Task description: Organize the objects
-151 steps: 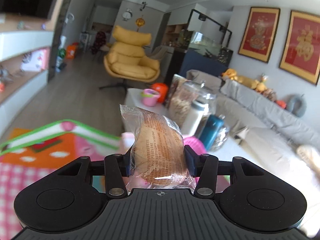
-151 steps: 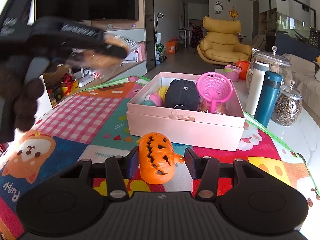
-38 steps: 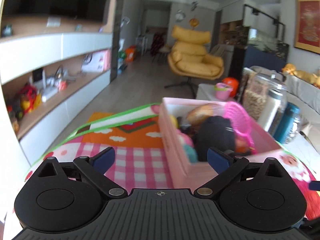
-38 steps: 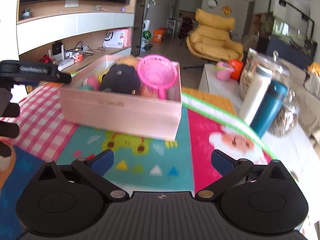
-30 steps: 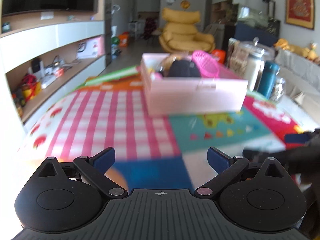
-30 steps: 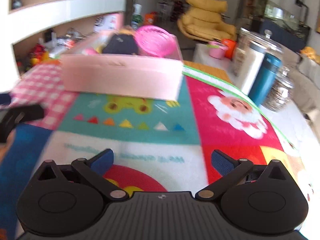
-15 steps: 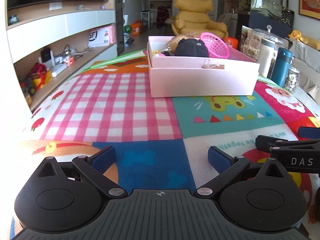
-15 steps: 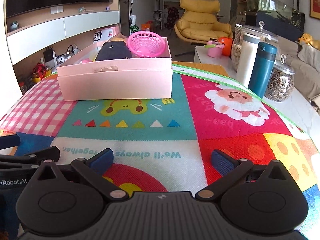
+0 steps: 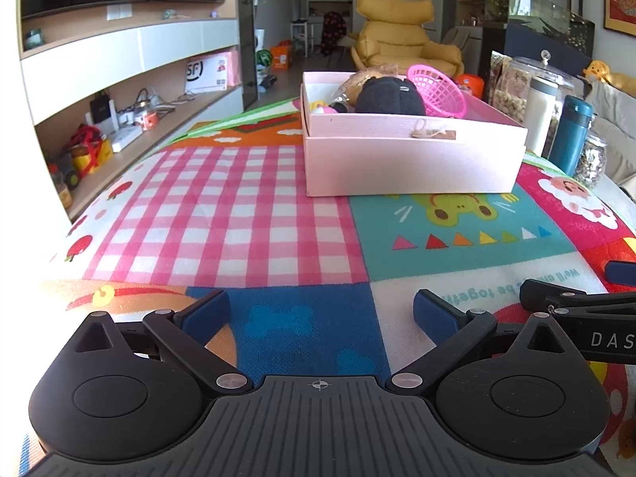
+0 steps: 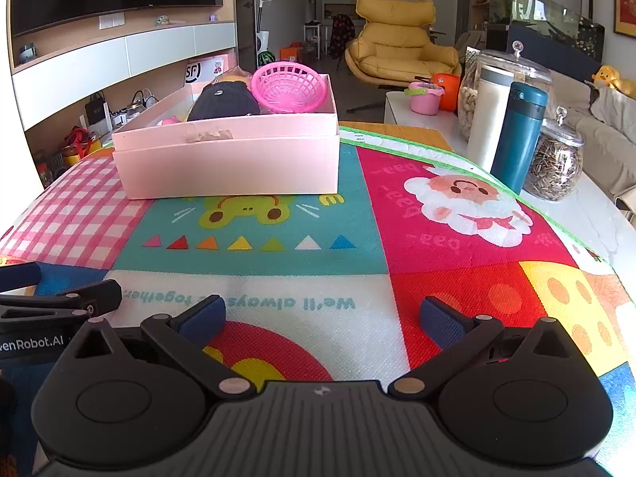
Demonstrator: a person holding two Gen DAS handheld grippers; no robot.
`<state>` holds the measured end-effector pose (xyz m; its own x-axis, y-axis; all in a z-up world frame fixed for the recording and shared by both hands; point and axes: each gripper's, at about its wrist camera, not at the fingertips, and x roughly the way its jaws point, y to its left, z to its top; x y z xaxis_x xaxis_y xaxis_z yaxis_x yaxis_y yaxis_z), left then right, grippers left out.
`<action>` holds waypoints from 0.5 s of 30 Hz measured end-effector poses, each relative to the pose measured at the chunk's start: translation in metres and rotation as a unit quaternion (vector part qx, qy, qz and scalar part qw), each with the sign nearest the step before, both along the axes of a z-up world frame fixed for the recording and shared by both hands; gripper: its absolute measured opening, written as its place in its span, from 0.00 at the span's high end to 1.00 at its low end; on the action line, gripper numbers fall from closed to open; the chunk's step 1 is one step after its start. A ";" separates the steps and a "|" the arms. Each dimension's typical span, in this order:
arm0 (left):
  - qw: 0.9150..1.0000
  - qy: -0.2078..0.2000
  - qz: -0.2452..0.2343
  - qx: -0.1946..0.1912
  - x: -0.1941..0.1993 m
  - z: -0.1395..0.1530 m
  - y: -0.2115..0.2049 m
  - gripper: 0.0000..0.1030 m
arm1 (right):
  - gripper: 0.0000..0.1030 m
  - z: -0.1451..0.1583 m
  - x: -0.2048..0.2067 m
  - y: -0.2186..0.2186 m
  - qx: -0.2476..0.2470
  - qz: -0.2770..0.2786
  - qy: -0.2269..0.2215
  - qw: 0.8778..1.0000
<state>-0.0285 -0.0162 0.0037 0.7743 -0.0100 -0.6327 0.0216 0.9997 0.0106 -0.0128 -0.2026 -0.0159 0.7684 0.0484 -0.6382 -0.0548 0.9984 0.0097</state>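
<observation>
Pink cardboard box (image 9: 413, 159) sits at the far end of the play mat (image 10: 357, 238) on the table, already holding a black plush toy (image 9: 387, 97), a pink basket (image 10: 289, 87) and a wrapped bun. Both sets of tongs rest low at the near edge, spread wide and holding nothing: left tongs (image 9: 321, 310), right tongs (image 10: 322, 318). From either, the box lies straight ahead and well apart, its long side facing them, neither clearly nearer. No loose object shows on the mat, so the sorting looks finished.
</observation>
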 end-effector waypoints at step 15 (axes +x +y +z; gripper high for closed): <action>1.000 0.000 -0.001 -0.007 0.002 0.000 0.002 0.00 | 0.00 -0.001 0.000 0.000 -0.002 0.000 -0.001 1.000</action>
